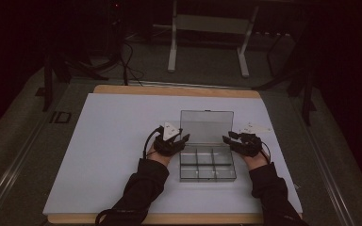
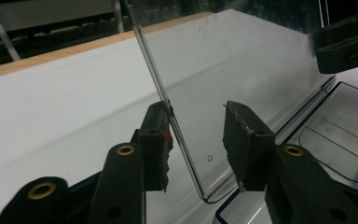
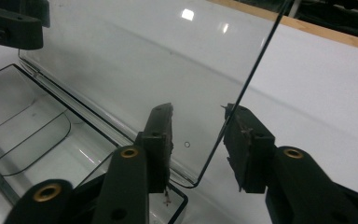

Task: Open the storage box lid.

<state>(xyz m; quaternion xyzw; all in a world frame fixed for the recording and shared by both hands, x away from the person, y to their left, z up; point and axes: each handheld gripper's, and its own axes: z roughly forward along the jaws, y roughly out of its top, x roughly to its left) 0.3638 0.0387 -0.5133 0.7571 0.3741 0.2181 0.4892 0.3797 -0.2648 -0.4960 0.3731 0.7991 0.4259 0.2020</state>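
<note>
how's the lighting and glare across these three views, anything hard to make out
High view: dim overall, room behind nearly black, white table sheet the brightest area. Left gripper view: brighter, the clear lid shows faint haze. Right gripper view: small bright glints on the lid near the top; its edge stays sharp.

"ID" reads on dark floor left of table.

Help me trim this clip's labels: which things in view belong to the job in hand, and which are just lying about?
In the job:
- clear compartment box
- its raised lid
- left gripper
- right gripper

Lying about:
- white board under the box
- metal stand beyond the table
- floor cables
</note>
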